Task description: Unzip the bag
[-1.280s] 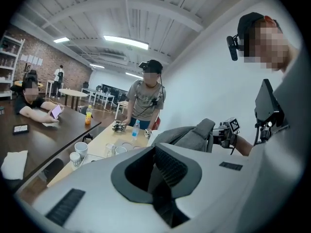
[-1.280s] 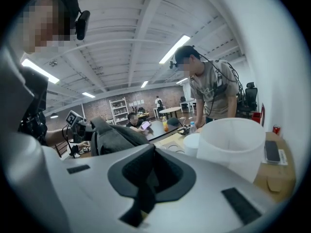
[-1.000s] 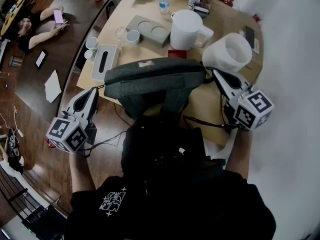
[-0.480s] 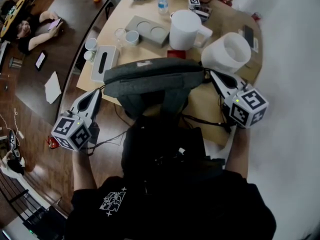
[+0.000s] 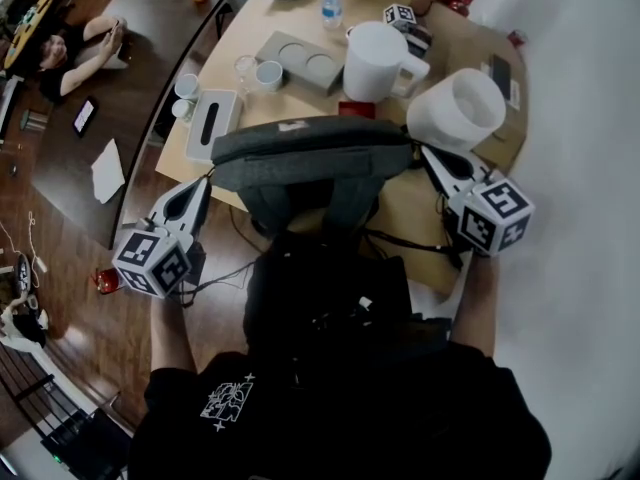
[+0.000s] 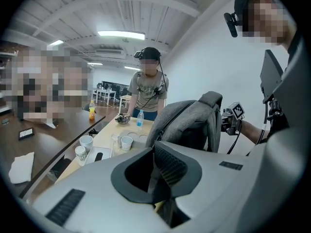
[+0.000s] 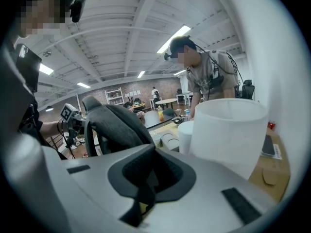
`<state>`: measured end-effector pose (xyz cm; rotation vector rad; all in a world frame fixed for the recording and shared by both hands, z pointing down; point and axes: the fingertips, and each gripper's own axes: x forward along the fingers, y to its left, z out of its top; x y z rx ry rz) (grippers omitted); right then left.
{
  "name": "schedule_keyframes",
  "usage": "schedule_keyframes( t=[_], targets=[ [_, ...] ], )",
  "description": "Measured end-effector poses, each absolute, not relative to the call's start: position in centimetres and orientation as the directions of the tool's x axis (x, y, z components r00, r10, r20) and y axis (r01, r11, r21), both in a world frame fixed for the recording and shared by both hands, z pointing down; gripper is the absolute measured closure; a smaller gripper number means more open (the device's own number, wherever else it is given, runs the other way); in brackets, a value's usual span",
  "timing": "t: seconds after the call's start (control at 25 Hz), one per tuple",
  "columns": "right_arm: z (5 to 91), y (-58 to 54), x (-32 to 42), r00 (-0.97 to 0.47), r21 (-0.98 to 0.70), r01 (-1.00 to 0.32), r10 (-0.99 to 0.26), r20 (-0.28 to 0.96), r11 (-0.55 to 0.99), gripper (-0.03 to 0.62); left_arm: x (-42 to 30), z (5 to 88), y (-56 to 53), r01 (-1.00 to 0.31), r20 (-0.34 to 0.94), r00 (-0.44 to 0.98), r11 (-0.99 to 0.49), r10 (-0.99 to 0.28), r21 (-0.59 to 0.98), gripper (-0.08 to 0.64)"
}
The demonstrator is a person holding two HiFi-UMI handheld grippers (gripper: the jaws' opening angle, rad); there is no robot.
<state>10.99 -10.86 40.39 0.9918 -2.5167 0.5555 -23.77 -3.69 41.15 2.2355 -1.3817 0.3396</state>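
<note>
A grey backpack stands upright at the near edge of the light wooden table, its straps hanging toward me. My left gripper sits just off the bag's left end, jaws shut and empty. My right gripper is at the bag's right end, also shut with nothing between its jaws. In the left gripper view the backpack rises just beyond the closed jaws of the left gripper. In the right gripper view the backpack stands to the left of the right gripper. No zipper pull is visible.
A white bucket stands close to my right gripper, with a white pitcher behind it. A grey tray, cups, a tissue box and a water bottle lie beyond the bag. A person stands across the table.
Both grippers have sunk a little beside the bag, still shut. The bag has not moved.
</note>
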Motion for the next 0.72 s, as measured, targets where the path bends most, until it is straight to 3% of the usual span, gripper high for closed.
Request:
schedule_keyframes(
  t=[0.32, 0.44, 0.72],
  targets=[
    [41.6, -10.7, 11.1, -0.674, -0.23, -0.71, -0.547, 0.496, 0.666, 0.574, -23.6, 43.7, -3.7, -0.901, 0.512, 0.433, -0.358, -0.741, 0.245, 0.566],
    [41.6, -10.4, 11.2, -0.678, -0.233, -0.705, -0.541, 0.497, 0.67, 0.574, -23.1, 43.3, -3.5, -0.883, 0.474, 0.465, -0.355, -0.748, 0.306, 0.566],
    [41.8, -10.5, 11.0, -0.681, -0.241, -0.705, -0.54, 0.495, 0.667, 0.574, -23.2, 42.3, -4.0, -0.886, 0.444, 0.461, -0.367, -0.768, 0.284, 0.566]
  ],
)
